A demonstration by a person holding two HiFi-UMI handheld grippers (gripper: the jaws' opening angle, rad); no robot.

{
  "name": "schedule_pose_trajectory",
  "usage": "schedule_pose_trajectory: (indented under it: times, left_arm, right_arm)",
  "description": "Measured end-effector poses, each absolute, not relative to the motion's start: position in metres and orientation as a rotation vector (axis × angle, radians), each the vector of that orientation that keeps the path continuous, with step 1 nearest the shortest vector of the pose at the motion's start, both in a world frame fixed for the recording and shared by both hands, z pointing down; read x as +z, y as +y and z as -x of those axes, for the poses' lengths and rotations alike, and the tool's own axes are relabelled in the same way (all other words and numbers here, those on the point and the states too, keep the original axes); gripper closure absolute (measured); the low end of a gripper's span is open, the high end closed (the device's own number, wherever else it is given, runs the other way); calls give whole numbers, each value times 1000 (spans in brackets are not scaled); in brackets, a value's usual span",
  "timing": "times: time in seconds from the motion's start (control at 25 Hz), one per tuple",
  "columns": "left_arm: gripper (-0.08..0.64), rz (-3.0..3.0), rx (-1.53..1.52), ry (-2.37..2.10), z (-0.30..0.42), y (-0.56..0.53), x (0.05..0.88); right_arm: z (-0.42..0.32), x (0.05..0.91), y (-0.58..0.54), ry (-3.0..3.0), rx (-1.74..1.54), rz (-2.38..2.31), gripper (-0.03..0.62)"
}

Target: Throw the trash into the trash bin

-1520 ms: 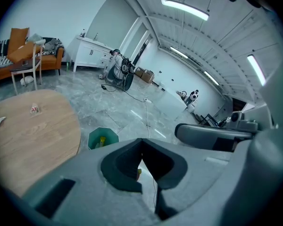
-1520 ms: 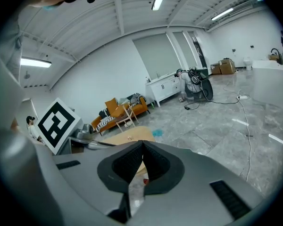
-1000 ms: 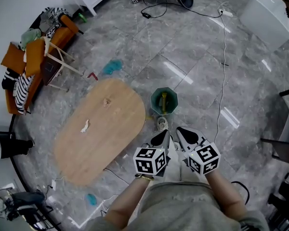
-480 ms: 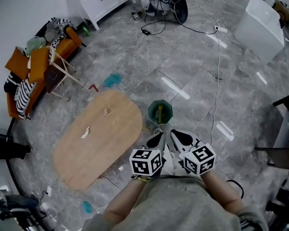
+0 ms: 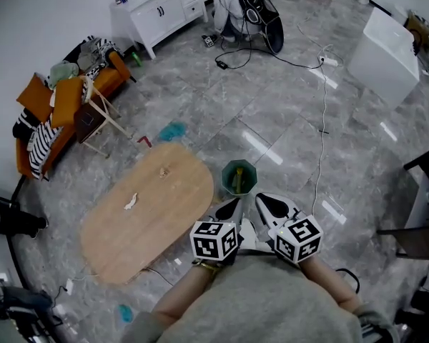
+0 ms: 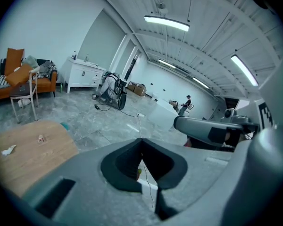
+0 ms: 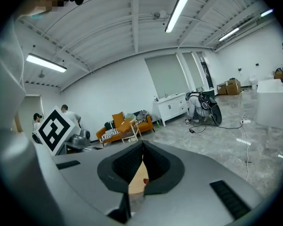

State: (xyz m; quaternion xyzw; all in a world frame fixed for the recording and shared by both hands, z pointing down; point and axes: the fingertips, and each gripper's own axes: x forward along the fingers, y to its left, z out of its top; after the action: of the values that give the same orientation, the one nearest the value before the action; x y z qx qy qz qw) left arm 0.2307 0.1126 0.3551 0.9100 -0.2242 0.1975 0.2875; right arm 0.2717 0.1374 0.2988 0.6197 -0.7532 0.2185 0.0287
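Left gripper and right gripper are both clenched with nothing between the jaws; each gripper view shows the pads meeting on empty air. Both are held close in front of the person's body, side by side, well apart from the trash. The trash lies on the oval wooden counter: a white crumpled scrap near the middle, and a smaller pale scrap toward the far end. The green trash bin stands on the floor just beside the counter's near right edge, with something yellowish already inside. A teal item lies on the floor beyond the counter; cannot tell whether it is trash. Judgement on handling: the white scrap looks like crumpled paper or tissue, so very light, soft, not fragile, and it should compress under the pads rather than resist. It sits low on the wood, so the jaws would need to open, come down nearly to the surface and close across its raised, bunched middle, not a thin trailing edge that could tear or slide out. Risk: it is so light that a jaw tip may nudge it aside. The small scrap is tiny and leaves less to pinch; take it squarely from above.
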Motion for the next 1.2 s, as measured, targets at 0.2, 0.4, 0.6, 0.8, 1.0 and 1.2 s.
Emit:
schedule_pose_trajectory:
  times: [0.2, 0.4, 0.6, 0.8, 1.0, 1.2]
  left_arm:
    - [551, -2463, 501, -616, -226, 115, 345]
    - [551, -2472, 491, -653, -219, 114, 340]
    - [551, -2456, 474, -709, -205, 111, 338]
    - [551, -2431, 461, -761, -196, 114, 341]
    - [551, -2405, 453, -805, -185, 111, 341]
    - [551, -2373, 424, -866, -170, 104, 344]
  right_arm:
    - [-270, 289, 142, -2327, 618, -1932, 583]
    - [-265, 285, 147, -2342, 593, -1931, 583]
    - [-259, 281, 149, -2363, 560, -1920, 583]
    - [-252, 285, 150, -2386, 558, -1879, 583]
    - [-240, 285, 144, -2416, 571, -1822, 583]
    - [-225, 290, 134, -2451, 579, -1743, 583]
